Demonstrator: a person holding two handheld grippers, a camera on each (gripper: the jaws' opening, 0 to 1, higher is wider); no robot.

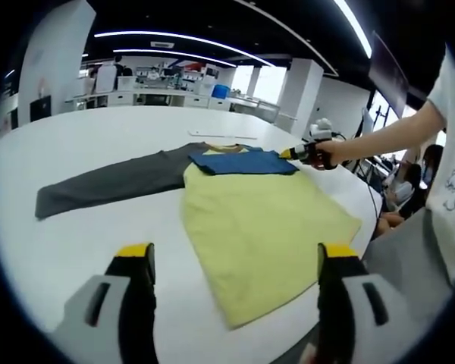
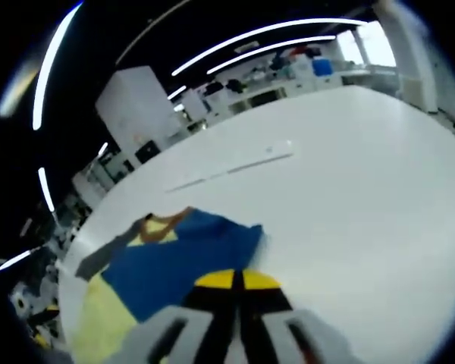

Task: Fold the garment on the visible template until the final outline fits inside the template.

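Right claw [image 2: 233,282] clamped on blue sleeve [image 2: 183,258], folded over yellow shirt [image 1: 262,227]; left claw [image 1: 235,262] apart above desk [image 1: 91,144] edge.

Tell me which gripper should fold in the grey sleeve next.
Left, probably: the left gripper is open with the long dark grey sleeve lying flat on its side. The right gripper is shut at the folded blue sleeve.

**Table surface and contents**

A large white table [image 1: 76,159] with a rounded edge carries a yellow shirt [image 1: 265,227] lying flat. One grey sleeve [image 1: 106,186] extends sideways; a blue sleeve [image 1: 246,162] is folded across the chest. A thin white strip [image 2: 231,168] lies beyond the collar.
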